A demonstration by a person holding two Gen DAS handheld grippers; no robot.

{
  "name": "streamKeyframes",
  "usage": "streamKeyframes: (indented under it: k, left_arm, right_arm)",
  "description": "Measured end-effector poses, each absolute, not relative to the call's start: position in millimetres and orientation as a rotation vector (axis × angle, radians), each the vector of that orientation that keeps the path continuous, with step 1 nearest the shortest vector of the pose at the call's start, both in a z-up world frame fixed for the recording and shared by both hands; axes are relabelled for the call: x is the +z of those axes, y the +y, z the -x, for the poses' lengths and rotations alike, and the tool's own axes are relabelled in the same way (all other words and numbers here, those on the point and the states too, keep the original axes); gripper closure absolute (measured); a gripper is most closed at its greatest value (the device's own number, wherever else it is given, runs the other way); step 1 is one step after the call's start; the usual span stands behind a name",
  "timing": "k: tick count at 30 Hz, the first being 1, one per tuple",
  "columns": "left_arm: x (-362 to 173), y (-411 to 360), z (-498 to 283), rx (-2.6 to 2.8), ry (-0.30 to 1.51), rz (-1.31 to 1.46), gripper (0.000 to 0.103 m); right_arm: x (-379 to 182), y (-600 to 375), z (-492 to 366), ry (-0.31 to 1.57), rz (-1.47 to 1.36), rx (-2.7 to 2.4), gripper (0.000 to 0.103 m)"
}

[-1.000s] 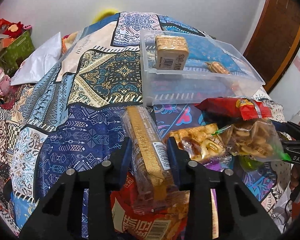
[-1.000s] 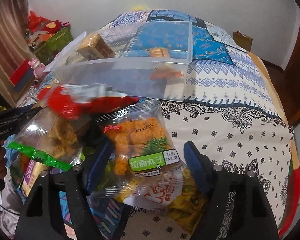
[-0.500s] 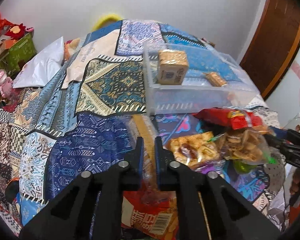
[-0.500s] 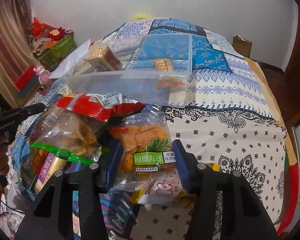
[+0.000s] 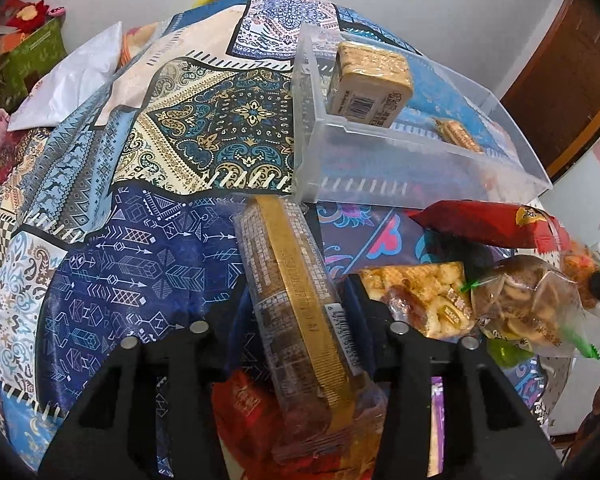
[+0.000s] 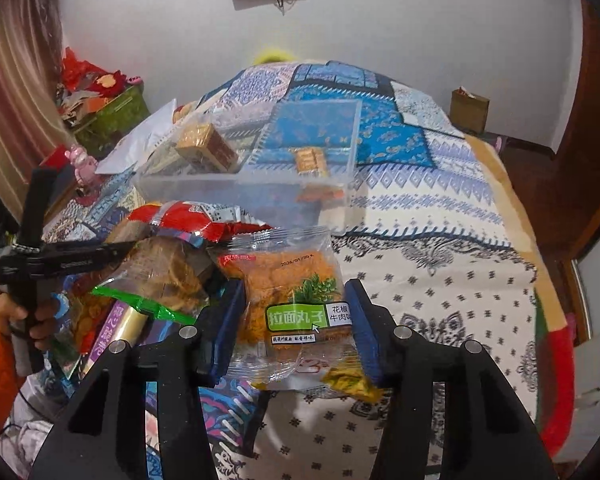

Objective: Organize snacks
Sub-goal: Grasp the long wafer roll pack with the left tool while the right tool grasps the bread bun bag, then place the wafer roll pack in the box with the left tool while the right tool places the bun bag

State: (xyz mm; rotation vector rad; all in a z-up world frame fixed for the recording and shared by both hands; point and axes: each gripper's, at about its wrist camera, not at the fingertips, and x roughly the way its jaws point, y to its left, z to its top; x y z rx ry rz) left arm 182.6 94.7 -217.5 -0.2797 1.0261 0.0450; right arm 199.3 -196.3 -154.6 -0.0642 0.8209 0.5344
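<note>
Black left claw [image 5: 298,320] angled down, astride biscuit pack [image 5: 296,312]

Right gripper [image 6: 296,316] clamps orange snack packet [image 6: 290,292] before clear bin [image 6: 256,188]

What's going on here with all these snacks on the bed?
A person with a claw in each hand is sorting a snack pile on the patterned bedcover. Just beyond it, a clear bin holds a few cracker packs. The right claw has just been closing and grips an orange noodle-ball packet. The left claw has just been opening. A gold-striped cracker pack stands between its jaws, apparently unsqueezed.
</note>
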Motion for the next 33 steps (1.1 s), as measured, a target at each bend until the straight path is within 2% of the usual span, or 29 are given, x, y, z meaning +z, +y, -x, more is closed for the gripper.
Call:
streamKeyframes:
  k: [4,16,24,33]
  left_arm:
    - [-207.8,92.1,-174.8,0.062,1.001,0.257,0.068]
    - [-145.2,93.8,-155.0,0.064,0.841,0.217,0.068]
    - [-118.6,79.9,-190.5,0.013,0.786,0.207,0.068]
    - [-114.1,43.0,-245.3,-0.074,0.781,0.177,0.068]
  right_arm:
    - [-145.8,-199.6,-199.4,0.794,0.054,0.525,0.055]
    - [-120.4,-203.0,-202.5,0.709,0.024,0.522,0.055]
    - [-109.6,-192.2,-220.4,0.669,0.01,0.534,0.055]
    - [-115.4,-171.7,-251.8,0.679,0.013,0.537,0.055]
